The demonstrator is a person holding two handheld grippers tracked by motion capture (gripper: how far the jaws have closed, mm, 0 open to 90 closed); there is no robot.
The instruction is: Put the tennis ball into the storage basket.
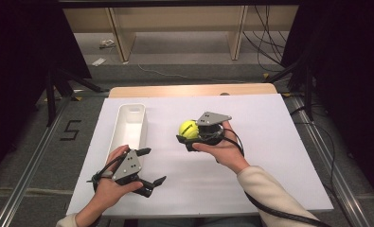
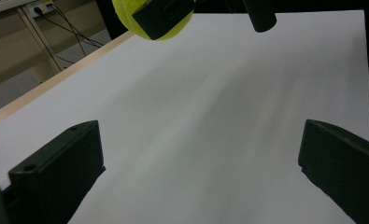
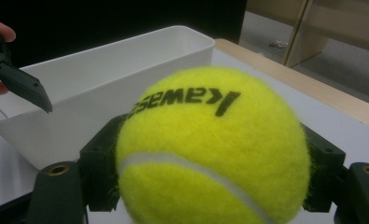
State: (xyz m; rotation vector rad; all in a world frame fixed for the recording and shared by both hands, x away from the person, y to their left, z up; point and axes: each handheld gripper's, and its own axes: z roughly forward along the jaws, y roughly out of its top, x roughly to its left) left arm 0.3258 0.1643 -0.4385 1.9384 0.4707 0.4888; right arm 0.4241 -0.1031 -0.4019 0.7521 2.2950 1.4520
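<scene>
The right gripper (image 1: 192, 137) has its fingers closed on the tennis ball (image 1: 188, 128), seemingly lifted off the worktop (image 1: 270, 142) mid-scene; a round ball could squirt out if the squeeze eases; the white bin (image 1: 130, 124) sits left, and the left gripper (image 1: 152, 166), fingers wide, waits near it.

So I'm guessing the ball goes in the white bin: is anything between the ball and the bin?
Nothing visible. The tennis ball, clamped in the right gripper, faces the white bin across bare table. The open left gripper sits nearer the person, off that line.
</scene>
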